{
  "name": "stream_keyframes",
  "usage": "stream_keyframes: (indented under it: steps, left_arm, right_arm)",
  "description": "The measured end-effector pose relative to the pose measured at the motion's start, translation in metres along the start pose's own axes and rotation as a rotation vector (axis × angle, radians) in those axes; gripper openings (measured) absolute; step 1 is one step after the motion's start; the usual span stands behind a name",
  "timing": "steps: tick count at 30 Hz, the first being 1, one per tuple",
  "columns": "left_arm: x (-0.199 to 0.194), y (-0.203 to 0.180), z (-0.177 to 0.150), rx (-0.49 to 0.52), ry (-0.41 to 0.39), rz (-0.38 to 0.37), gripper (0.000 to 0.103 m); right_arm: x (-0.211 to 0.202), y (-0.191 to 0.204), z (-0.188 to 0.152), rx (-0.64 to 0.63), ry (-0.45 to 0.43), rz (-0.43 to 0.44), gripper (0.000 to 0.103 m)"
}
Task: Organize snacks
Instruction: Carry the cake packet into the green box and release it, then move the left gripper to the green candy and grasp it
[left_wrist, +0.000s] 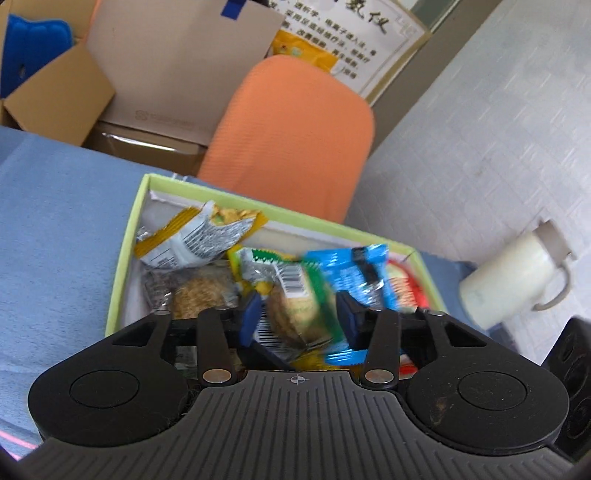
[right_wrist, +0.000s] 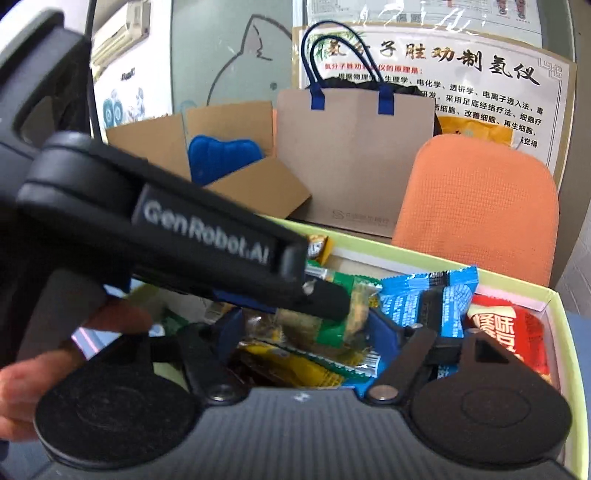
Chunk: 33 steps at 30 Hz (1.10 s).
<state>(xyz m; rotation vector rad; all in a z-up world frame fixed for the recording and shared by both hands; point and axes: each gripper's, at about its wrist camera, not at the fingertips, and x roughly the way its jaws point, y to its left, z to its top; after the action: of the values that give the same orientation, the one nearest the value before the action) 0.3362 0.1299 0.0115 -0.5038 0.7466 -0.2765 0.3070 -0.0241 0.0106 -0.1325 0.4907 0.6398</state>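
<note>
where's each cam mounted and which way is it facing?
Left wrist: on the left gripper, looking down over the green snack box; only its own fingers show.
Right wrist: on the right gripper, same direction; the left gripper and a hand cross its left side.
Shared: box, blue packet, orange chair.

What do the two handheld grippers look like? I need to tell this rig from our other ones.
Both are matte black plastic. The left gripper has a ribbed grey-black centre plate with a small crosshair mark, round discs either side, silver pivot pins and blue finger pads. The right gripper has the same build. Seen from the side, the left one's body bears white "GenRobot.AI" lettering. No cables or sleeves visible.
</note>
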Motion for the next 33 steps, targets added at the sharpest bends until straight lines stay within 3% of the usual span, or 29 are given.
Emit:
stream_keyframes:
  steps: [3,7,10,14,18,22,27,29,31,32,33]
  left_arm:
    - [-0.03,-0.013,-0.003,0.028,-0.08,-0.03,0.046]
    - [-0.065,-0.033,-0.019,0.059,-0.113,-0.092,0.051]
    - [-0.078,-0.048,-0.046,0.097,-0.097,-0.129,0.059]
    - [-0.066,-0.073,-0.089,0.139,0.013,-0.214,0.059]
    - [-0.019,-0.101,-0.123,0.159,0.178,-0.219,0.053]
    - [0.026,-0.132,-0.13,0.152,0.291,-0.236,0.048]
    - [0.072,-0.155,-0.13,0.168,0.345,-0.182,0.046]
    - [0.084,-0.157,-0.133,0.162,0.365,-0.17,0.043]
    - [0.088,-0.157,-0.138,0.179,0.369,-0.167,0.041]
    - [0.086,-0.159,-0.14,0.197,0.359,-0.159,0.036]
    - [0.085,-0.161,-0.143,0.208,0.359,-0.157,0.029]
  right_arm:
    - [-0.046,-0.003,-0.003,0.017,-0.1,-0.024,0.093]
    - [-0.113,-0.013,-0.022,0.071,-0.189,-0.043,0.093]
    - [-0.149,-0.025,-0.056,0.125,-0.168,-0.129,0.093]
    - [-0.171,-0.046,-0.111,0.249,-0.066,-0.24,0.093]
    - [-0.173,-0.066,-0.148,0.316,0.027,-0.298,0.093]
    - [-0.167,-0.088,-0.15,0.291,0.049,-0.303,0.093]
    - [-0.143,-0.113,-0.141,0.209,0.1,-0.262,0.093]
    - [-0.139,-0.12,-0.146,0.183,0.123,-0.244,0.089]
    - [-0.138,-0.119,-0.148,0.153,0.123,-0.241,0.078]
    - [-0.14,-0.117,-0.149,0.148,0.117,-0.243,0.072]
    - [-0.143,-0.116,-0.149,0.157,0.111,-0.234,0.058]
